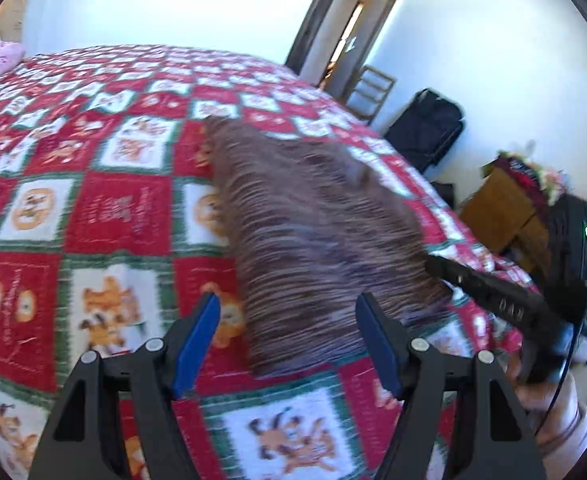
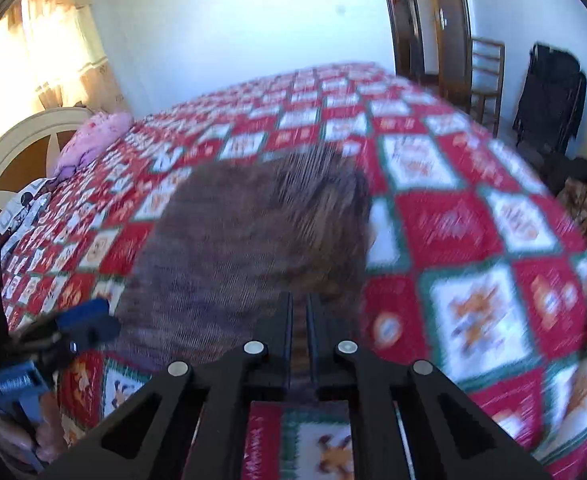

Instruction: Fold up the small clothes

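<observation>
A small brown striped garment (image 1: 313, 224) lies on the bed's red, white and green patchwork quilt (image 1: 105, 208). My left gripper (image 1: 289, 312) is open, its blue pads on either side of the garment's near edge, not closed on it. My right gripper (image 1: 433, 266) reaches in from the right at the garment's right edge. In the right wrist view the right gripper (image 2: 300, 304) is shut on the near edge of the garment (image 2: 253, 232). The left gripper (image 2: 89, 320) shows at the lower left. Both views are blurred.
A pink pillow (image 2: 93, 140) and a white headboard (image 2: 9, 152) lie at the bed's far end. A doorway (image 1: 333, 28), a wooden chair (image 1: 369, 92), a black bag (image 1: 425, 128) and a wooden cabinet (image 1: 505, 208) stand right of the bed.
</observation>
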Demonstrator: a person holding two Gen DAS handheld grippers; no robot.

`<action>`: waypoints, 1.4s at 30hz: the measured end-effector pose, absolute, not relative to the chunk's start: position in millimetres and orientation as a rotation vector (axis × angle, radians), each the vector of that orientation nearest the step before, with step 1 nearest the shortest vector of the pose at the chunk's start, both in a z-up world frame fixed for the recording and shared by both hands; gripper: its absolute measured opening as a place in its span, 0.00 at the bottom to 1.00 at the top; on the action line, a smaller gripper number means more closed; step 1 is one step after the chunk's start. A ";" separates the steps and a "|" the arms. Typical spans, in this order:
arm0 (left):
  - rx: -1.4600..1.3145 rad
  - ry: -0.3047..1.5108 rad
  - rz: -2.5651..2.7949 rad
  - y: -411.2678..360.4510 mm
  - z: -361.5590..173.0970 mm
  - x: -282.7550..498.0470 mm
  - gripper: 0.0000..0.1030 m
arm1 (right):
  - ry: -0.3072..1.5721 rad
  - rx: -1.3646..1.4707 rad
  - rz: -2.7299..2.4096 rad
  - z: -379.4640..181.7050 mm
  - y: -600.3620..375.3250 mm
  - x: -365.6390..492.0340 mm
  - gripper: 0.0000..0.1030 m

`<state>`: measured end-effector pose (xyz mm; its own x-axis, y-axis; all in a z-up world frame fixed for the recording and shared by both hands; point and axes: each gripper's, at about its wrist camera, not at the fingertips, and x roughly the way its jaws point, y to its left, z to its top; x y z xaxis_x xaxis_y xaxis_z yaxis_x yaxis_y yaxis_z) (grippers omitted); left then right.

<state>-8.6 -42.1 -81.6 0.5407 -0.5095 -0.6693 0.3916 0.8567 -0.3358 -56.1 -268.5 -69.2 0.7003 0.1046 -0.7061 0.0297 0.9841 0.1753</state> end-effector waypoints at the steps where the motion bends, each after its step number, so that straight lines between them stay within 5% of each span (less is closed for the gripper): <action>1: -0.130 0.850 -0.524 -44.1 -83.3 -9.3 0.70 | 0.808 0.173 0.032 -76.0 -266.1 -60.5 0.07; 13: 0.015 0.847 -0.401 -44.2 -76.2 5.5 0.70 | 0.898 0.227 0.019 -97.0 -270.7 -86.2 0.06; 21: 0.063 0.835 -0.346 -50.8 -75.2 21.2 0.72 | 0.729 0.090 0.017 -29.3 -249.9 -42.0 0.07; 29: 0.053 0.859 -0.343 -29.8 -75.9 30.6 0.72 | 0.854 0.145 -0.041 -90.8 -268.6 25.7 0.06; 39: -0.055 0.881 -0.460 -50.3 -63.7 72.6 0.73 | 0.804 0.276 0.029 -65.9 -289.6 -11.8 0.07; 40: -0.053 0.878 -0.455 -53.8 -63.3 75.9 0.76 | 0.769 0.305 0.016 -59.1 -295.4 -14.5 0.13; 42: -0.047 0.882 -0.440 -66.6 -64.1 88.7 0.82 | 0.689 0.422 0.004 -47.7 -312.0 -16.7 0.57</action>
